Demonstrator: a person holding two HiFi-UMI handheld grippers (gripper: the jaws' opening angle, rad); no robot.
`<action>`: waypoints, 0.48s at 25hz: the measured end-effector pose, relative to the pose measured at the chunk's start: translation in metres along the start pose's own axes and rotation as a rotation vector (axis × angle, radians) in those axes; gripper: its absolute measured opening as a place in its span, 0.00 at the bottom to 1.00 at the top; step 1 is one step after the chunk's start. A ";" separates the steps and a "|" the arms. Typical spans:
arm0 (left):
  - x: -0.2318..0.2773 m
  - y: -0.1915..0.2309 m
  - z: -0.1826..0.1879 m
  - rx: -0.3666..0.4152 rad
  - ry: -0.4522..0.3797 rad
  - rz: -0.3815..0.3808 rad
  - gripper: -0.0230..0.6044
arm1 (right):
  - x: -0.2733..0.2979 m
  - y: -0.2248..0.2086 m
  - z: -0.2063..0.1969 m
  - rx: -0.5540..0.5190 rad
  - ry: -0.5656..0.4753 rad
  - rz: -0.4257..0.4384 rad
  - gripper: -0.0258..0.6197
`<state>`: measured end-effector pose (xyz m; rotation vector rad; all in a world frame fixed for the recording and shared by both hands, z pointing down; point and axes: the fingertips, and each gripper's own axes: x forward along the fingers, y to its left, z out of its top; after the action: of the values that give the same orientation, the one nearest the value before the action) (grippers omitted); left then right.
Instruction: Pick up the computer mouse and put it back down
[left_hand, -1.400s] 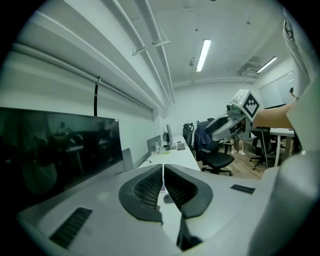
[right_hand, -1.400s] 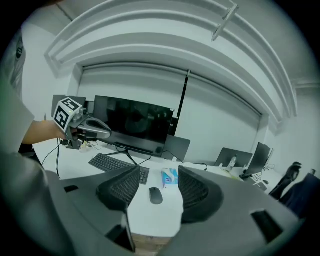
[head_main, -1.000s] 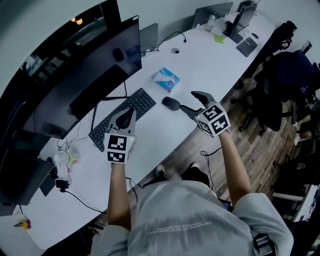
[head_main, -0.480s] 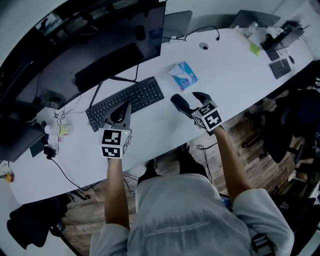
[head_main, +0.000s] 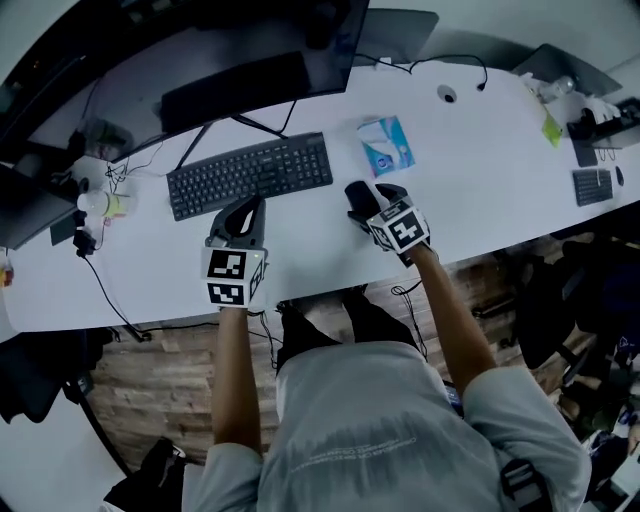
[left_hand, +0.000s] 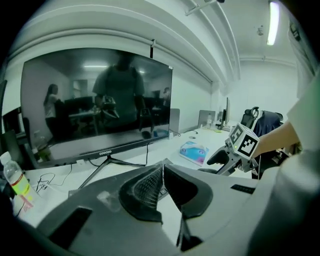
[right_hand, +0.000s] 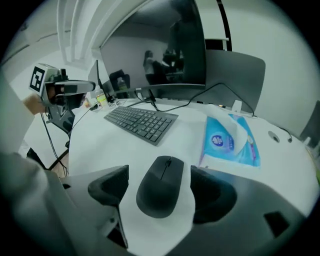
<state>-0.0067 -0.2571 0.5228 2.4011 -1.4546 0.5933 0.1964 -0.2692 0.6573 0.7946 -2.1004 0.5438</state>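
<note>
A black computer mouse (right_hand: 160, 184) lies flat on the white desk (head_main: 480, 190), its front pointing toward the keyboard. My right gripper (right_hand: 160, 194) is open around it, one jaw on each side, with a narrow gap of white desk showing either way. In the head view the mouse (head_main: 354, 192) sits just ahead of the right gripper (head_main: 368, 206) near the desk's front edge. My left gripper (head_main: 240, 215) rests in front of the keyboard; in the left gripper view its tips (left_hand: 162, 167) meet with nothing between them.
A black keyboard (head_main: 250, 173) lies left of the mouse, and a blue tissue pack (head_main: 386, 146) just behind it. A large monitor (head_main: 200, 60) stands at the back. A bottle (head_main: 100, 205) and cables are at far left. Chairs (head_main: 560, 300) stand at the right.
My right gripper has moved up to the mouse, which now lies between its open jaws. The left gripper has stayed by the keyboard. The head camera has swung round.
</note>
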 end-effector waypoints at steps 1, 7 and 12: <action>0.000 -0.001 -0.006 -0.011 0.009 0.009 0.06 | 0.004 0.000 -0.002 0.000 0.007 0.001 0.63; -0.004 0.000 -0.035 -0.080 0.045 0.057 0.06 | 0.029 0.000 -0.010 -0.016 0.046 -0.014 0.63; -0.018 0.008 -0.042 -0.081 0.048 0.069 0.06 | 0.038 -0.004 -0.013 -0.017 0.037 -0.079 0.58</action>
<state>-0.0298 -0.2287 0.5516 2.2679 -1.5168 0.5911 0.1884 -0.2775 0.6964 0.8475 -2.0277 0.4937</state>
